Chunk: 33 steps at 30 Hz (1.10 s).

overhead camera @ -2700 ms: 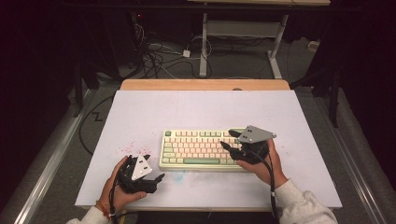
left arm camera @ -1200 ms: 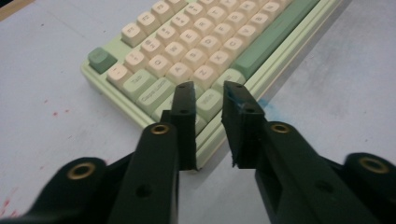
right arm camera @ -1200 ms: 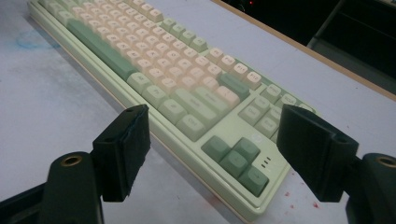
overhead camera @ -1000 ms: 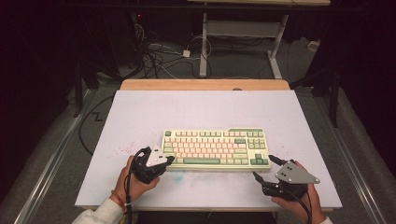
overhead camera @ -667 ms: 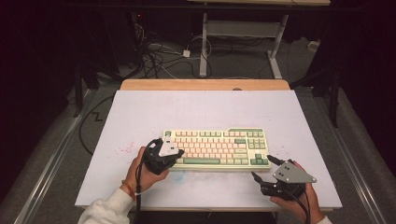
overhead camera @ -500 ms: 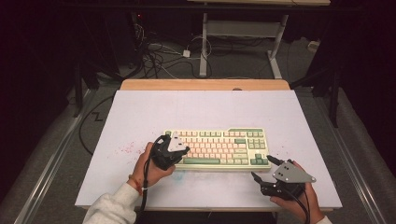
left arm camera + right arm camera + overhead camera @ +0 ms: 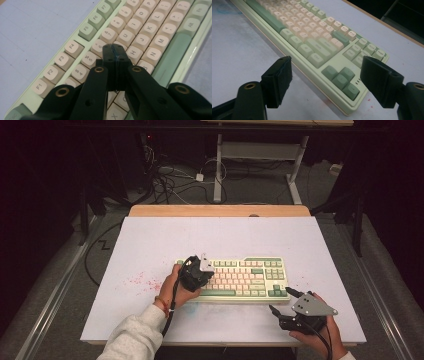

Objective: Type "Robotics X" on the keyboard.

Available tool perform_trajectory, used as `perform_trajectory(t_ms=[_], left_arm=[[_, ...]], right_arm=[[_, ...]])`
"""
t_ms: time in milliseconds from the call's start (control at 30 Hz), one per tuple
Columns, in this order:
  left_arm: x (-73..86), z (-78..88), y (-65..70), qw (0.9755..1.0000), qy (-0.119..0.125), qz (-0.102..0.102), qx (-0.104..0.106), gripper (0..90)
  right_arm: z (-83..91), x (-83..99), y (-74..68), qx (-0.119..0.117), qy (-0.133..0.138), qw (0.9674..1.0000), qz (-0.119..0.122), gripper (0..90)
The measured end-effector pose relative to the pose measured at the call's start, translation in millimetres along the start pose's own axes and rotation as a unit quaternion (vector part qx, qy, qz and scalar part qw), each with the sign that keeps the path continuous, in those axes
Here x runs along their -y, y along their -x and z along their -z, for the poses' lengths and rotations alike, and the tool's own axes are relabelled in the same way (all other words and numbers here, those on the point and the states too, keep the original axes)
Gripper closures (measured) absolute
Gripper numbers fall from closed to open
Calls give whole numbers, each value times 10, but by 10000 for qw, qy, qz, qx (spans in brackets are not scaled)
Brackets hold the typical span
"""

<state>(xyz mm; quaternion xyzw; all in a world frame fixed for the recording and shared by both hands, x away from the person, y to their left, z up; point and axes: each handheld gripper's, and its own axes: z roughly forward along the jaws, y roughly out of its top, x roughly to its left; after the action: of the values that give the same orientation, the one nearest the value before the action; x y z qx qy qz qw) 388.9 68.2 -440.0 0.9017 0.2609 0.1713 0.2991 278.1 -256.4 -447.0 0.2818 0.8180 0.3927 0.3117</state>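
A pale green keyboard (image 7: pixel 250 277) with cream and green keys lies mid-table. My left gripper (image 7: pixel 204 271) hovers over its left half, held in a hand with a white sleeve. In the left gripper view the left gripper (image 7: pixel 115 48) is shut, its tips pressed together just above the cream keys (image 7: pixel 135 53) near G and H; whether they touch a key I cannot tell. My right gripper (image 7: pixel 281 301) rests on the table near the keyboard's front right corner, jaws spread. In the right gripper view the right gripper (image 7: pixel 327 68) stands open, facing the arrow keys (image 7: pixel 342 78), nothing between its fingers.
The white table top (image 7: pixel 150 245) has red specks (image 7: pixel 140 281) left of the keyboard and a wooden strip (image 7: pixel 220 210) along its far edge. Behind the table are cables (image 7: pixel 170 185) on the floor and a desk frame (image 7: pixel 260 150).
My left gripper has moved right from the table beside the keyboard to over its left half. Earlier the right gripper left the keyboard for the front right; over the last second it stayed still.
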Motion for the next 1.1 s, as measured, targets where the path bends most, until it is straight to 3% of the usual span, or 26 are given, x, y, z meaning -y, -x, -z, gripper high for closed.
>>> perform_trajectory(t_ms=[400, 600, 1100], left_arm=[[-30, -74, -14, 9999, -125, -18, -67, 859], [-57, -132, 13, 9995, -281, -131, -68, 872], [-46, 79, -9, 9998, 153, -122, -92, 840]], right_arm=[[-32, 6, -22, -30, -91, 9999, 71, 258], [-54, 13, -33, -80, -167, 9998, 99, 257], [-41, 14, -11, -60, -143, 9999, 76, 256]])
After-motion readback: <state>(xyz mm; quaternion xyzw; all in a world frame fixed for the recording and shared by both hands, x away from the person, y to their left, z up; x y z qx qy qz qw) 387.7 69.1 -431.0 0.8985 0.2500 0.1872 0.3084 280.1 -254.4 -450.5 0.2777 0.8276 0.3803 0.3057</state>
